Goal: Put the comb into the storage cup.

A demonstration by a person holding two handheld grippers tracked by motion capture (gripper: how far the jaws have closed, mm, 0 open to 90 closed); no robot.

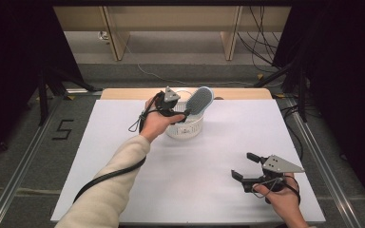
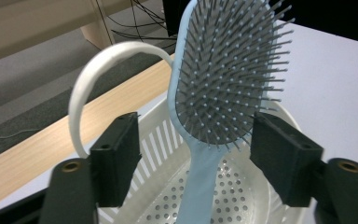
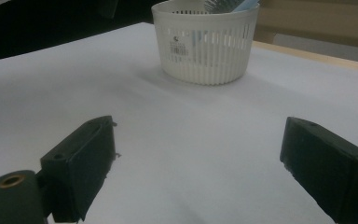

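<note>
A light-blue hairbrush (image 1: 199,100) with grey bristles stands upright in a white slotted basket (image 1: 185,129) at the back middle of the table, head up and leaning right. My left gripper (image 1: 184,114) is at the basket's left rim. In the left gripper view the hairbrush (image 2: 228,74) rises between the jaws, which stand open (image 2: 200,140) with a gap on either side of the handle. The basket's wall (image 2: 156,140) and its white hoop handle (image 2: 88,79) lie behind them. My right gripper (image 1: 242,165) hovers open and empty over the front right of the table.
A white sheet (image 1: 195,190) covers the table, with a wooden strip (image 1: 237,93) along its far edge. In the right gripper view the basket (image 3: 205,51) stands well ahead of the open jaws (image 3: 198,128). Cables and wooden furniture legs lie on the floor beyond.
</note>
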